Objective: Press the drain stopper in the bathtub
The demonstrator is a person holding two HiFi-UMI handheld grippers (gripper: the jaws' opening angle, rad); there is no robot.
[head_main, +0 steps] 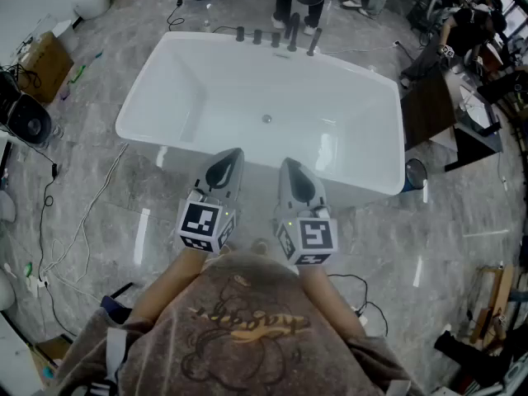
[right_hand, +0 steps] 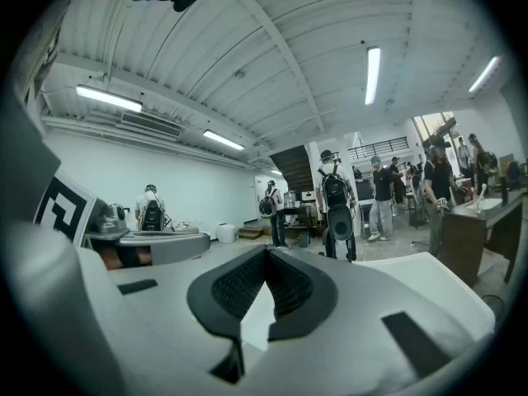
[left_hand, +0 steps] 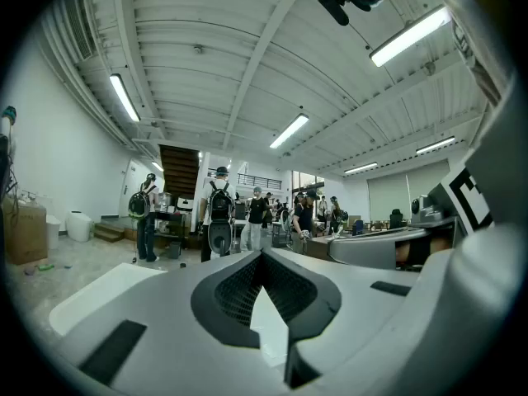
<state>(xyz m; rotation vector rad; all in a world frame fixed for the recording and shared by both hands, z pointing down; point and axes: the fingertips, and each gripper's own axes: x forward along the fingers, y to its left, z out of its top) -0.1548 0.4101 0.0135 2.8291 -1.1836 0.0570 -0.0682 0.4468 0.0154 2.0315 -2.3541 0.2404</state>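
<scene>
A white freestanding bathtub [head_main: 157,106] stands on the grey marble floor in the head view, with the small round metal drain stopper [head_main: 266,119] in the middle of its bottom. Both grippers are held close to the person's chest, short of the tub's near rim, and point toward it. My left gripper [head_main: 233,153] is shut with nothing in it, and its tips meet in the left gripper view [left_hand: 262,254]. My right gripper [head_main: 285,165] is likewise shut and empty, with its tips together in the right gripper view [right_hand: 266,252]. Both are well away from the stopper.
Dark tap fittings [head_main: 276,36] line the tub's far rim, and people stand just beyond. Cables [head_main: 78,229] trail over the floor at left, near a cardboard box [head_main: 45,60]. A dark desk [head_main: 429,106] and a small blue bin [head_main: 415,174] sit right of the tub.
</scene>
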